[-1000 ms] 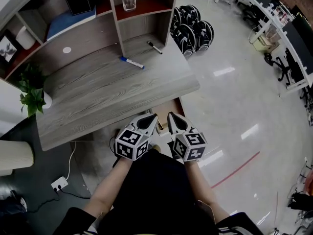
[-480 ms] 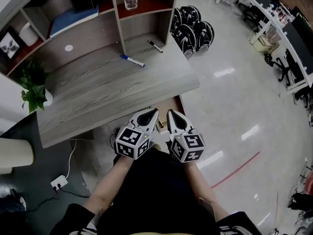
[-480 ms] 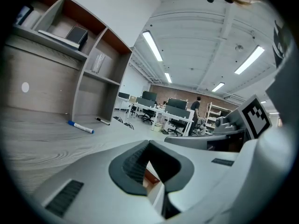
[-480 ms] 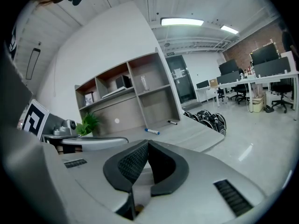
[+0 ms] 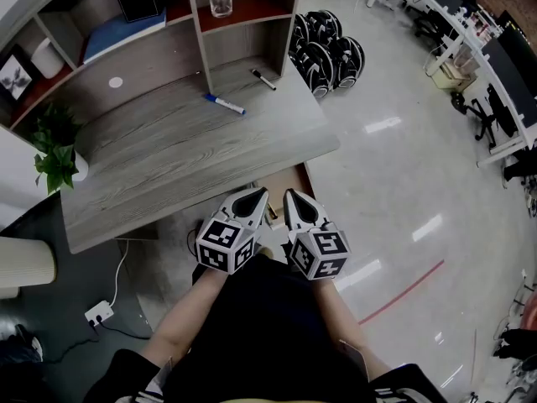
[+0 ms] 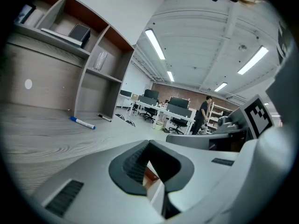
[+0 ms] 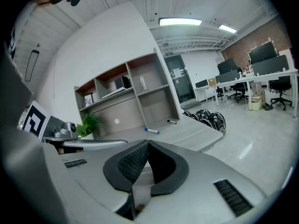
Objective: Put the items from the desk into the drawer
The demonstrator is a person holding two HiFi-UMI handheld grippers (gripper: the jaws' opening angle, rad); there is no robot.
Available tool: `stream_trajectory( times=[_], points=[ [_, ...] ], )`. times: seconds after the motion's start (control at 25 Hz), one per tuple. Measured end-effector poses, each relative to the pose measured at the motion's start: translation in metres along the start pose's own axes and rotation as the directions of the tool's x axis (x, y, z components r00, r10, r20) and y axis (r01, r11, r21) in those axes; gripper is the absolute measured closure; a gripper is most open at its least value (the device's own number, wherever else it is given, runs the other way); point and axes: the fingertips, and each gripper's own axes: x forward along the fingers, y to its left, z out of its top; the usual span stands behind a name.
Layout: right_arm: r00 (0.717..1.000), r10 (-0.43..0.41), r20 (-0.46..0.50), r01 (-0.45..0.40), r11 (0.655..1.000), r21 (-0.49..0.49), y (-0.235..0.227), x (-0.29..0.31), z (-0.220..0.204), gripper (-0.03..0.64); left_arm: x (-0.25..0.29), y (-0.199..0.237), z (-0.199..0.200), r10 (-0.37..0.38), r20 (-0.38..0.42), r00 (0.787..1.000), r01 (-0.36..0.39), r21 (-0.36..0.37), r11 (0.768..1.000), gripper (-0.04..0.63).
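Up at 11 o'clock, the slim white blue-capped marker (image 5: 225, 105) looks light and slick, so pinch mid-barrel; left gripper (image 5: 262, 194) and right gripper (image 5: 289, 196) sit closed, empty.

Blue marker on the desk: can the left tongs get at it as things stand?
Probably yes: the blue marker lies on open desktop, nothing standing between it and the left tongs, which are shut near the desk's front edge.

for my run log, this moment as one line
left tool: shut, empty; right tool: shut, empty; white blue-capped marker, black marker: on grey wooden desk
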Motion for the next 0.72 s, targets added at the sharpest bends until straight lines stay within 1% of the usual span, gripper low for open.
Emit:
stream_trajectory(
  times=[0.24, 0.44, 0.72],
  points=[
    [1.000, 0.015, -0.022, -0.014, 1.000, 0.012, 0.005, 0.002, -0.010, 0.626, -0.007, 0.000, -0.015, 0.050, -0.046, 0.998, -0.049, 0.023, 0.999, 0.592],
    [0.998, 0.041, -0.050, -0.041, 0.999, -0.001, 0.013, 0.010, -0.015, 0.624, -0.008, 0.010, -0.019, 0.088, -0.060, 0.994, -0.087, 0.017, 0.996, 0.592],
    [0.997, 0.019, -0.074, -0.018, 1.000, 0.015, 0.005, 0.025, -0.016, 0.624, -0.003, 0.026, -0.014, 0.112, -0.070, 0.991, -0.111, 0.017, 0.994, 0.592]
  ],
)
